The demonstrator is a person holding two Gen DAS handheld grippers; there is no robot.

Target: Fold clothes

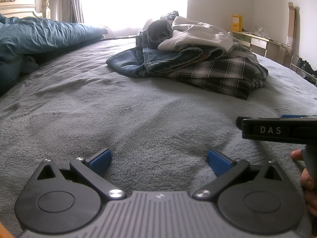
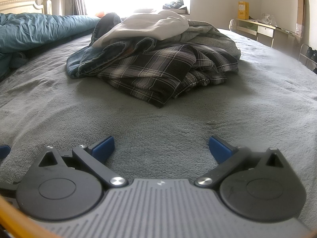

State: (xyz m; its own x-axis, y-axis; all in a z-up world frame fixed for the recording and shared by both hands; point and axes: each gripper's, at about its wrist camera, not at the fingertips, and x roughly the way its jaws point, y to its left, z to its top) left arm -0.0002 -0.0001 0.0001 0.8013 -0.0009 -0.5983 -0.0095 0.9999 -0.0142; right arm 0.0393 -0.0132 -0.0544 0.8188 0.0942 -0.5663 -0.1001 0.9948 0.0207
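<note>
A heap of unfolded clothes lies on the grey bed blanket (image 1: pixel 99 109): a black-and-white plaid shirt (image 1: pixel 218 75) at the bottom, blue jeans (image 1: pixel 168 57) over it, a white garment (image 1: pixel 198 35) on top. In the right wrist view the plaid shirt (image 2: pixel 164 73) is nearest, with the jeans (image 2: pixel 111 53) and white garment (image 2: pixel 150 27) behind. My left gripper (image 1: pixel 159 158) hovers low over bare blanket, open and empty, well short of the heap. My right gripper (image 2: pixel 161 146) is likewise open and empty; its black body (image 1: pixel 277 129) shows at the right of the left wrist view, held by a hand (image 1: pixel 306 180).
A teal duvet (image 1: pixel 39 35) is bunched along the left by the white headboard (image 1: pixel 17 2). A bright window (image 1: pixel 134 4) is behind the heap. A desk (image 1: pixel 257 41) with a yellow box (image 1: pixel 237 22) stands at the right wall, shoes (image 1: pixel 305 65) beside it.
</note>
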